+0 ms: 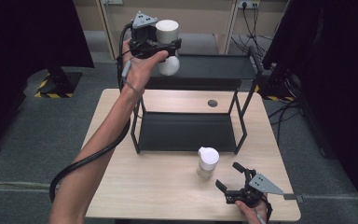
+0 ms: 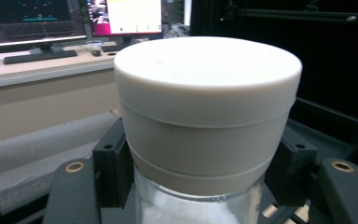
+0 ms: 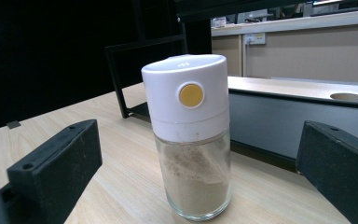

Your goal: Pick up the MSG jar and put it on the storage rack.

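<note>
Two jars: left tongs (image 1: pixel 161 49) clamp white-lidded jar (image 1: pixel 167 32) above one black rack (image 1: pixel 189 133); right tongs (image 1: pixel 230 179) apart near spice jar (image 1: pixel 208 162) on worktop (image 1: pixel 158 186).

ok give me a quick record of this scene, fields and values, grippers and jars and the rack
left gripper: raised above the rack's top shelf, shut on the white-lidded jar
right gripper: open, low over the table, facing the shaker jar
shaker jar: upright on the table, white cap with a yellow button, tan powder inside, touched by no gripper
rack: black, two shelves, standing on the table behind the shaker jar
</note>
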